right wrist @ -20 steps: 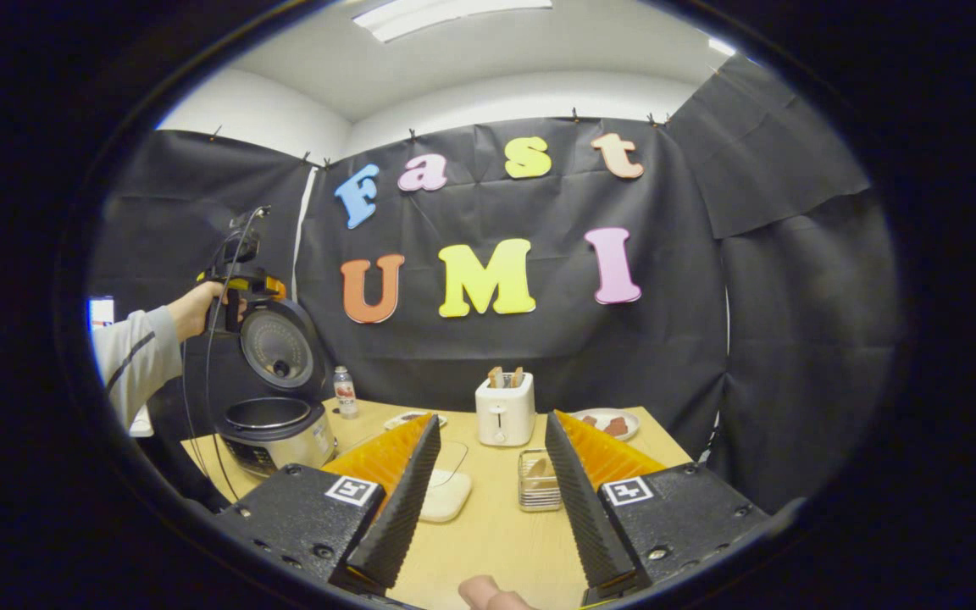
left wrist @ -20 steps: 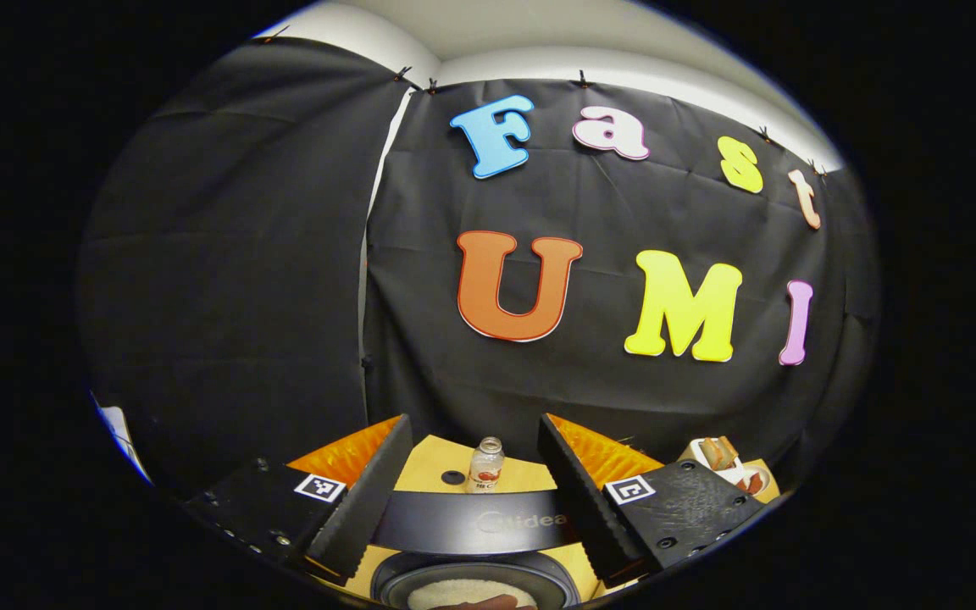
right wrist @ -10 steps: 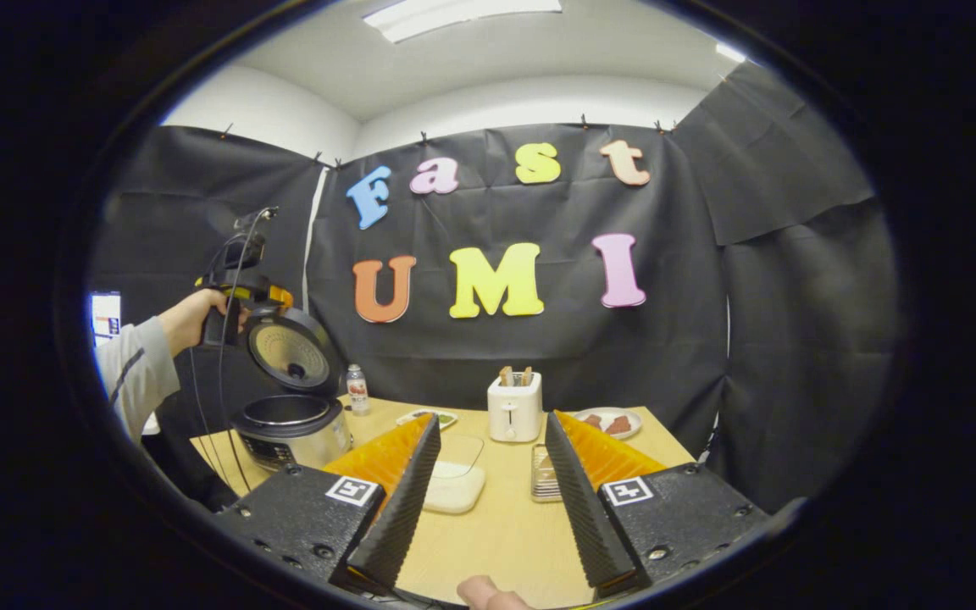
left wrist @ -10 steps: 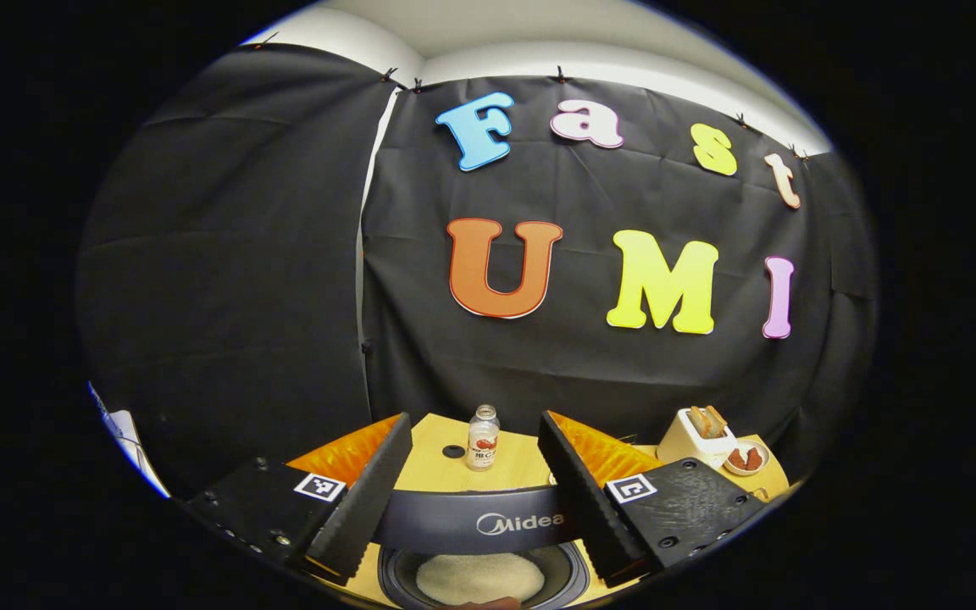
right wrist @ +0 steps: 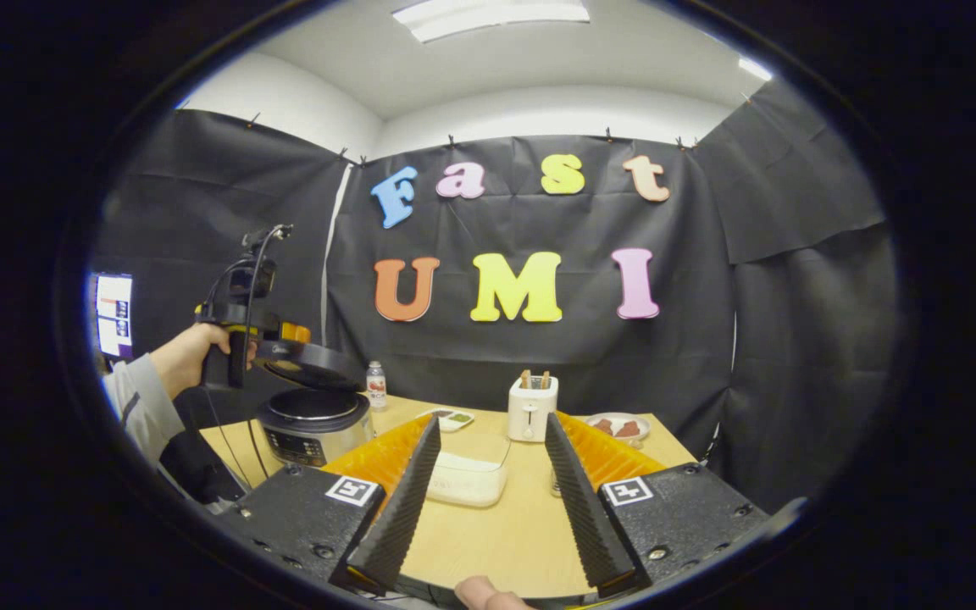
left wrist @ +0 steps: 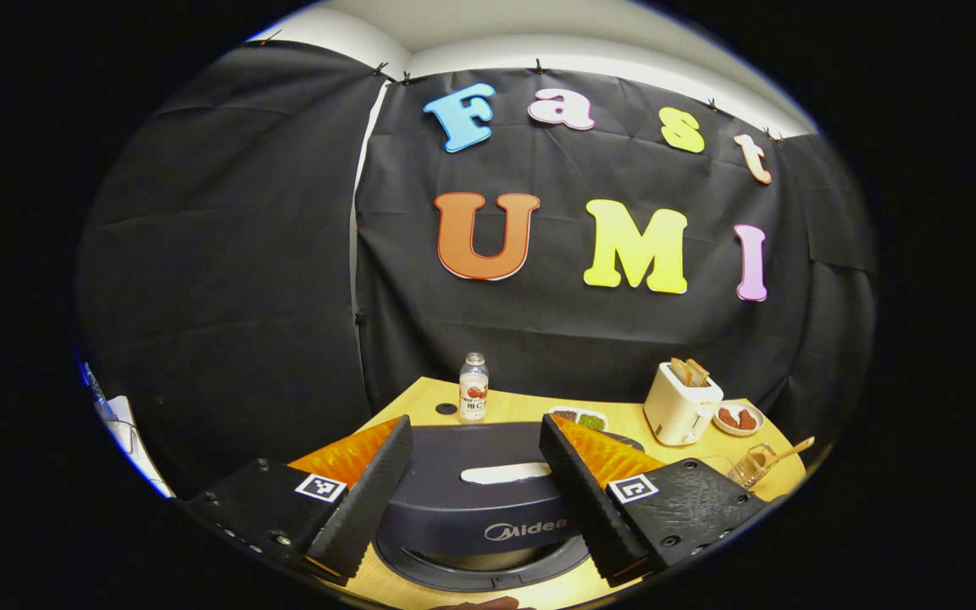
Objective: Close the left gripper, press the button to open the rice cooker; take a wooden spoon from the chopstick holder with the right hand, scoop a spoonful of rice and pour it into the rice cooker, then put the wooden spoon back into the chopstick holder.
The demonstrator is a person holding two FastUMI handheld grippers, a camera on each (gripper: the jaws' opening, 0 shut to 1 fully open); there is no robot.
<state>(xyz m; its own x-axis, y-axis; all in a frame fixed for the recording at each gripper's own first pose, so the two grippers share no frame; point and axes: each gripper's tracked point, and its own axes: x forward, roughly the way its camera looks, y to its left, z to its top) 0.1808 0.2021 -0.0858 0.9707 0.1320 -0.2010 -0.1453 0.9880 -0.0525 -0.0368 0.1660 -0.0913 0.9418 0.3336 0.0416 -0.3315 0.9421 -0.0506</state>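
The rice cooker (right wrist: 314, 428) stands at the table's left end. Its dark lid (right wrist: 312, 366) hangs almost flat, a little above the pot. A hand holds my left gripper (right wrist: 280, 347) at the lid's near edge. In the left gripper view the lid (left wrist: 471, 487) lies low between the wide-apart fingers of my left gripper (left wrist: 474, 419), which is open. The wooden spoon (left wrist: 793, 444) leans in the wire chopstick holder (left wrist: 755, 464) at the far right. My right gripper (right wrist: 492, 419) is open over the table, nothing in it. The white rice box (right wrist: 467, 485) lies ahead of it.
A white toaster (right wrist: 532, 408) with toast stands mid-table, and a plate of food (right wrist: 619, 426) lies to its right. A small bottle (left wrist: 473, 398) and a small dish (left wrist: 581, 417) sit behind the cooker. The black cloth wall closes in the back and the right side.
The lid swung down from upright to almost flat over the pot, covering the rice inside. My left gripper came down with it. The right gripper drew back a little.
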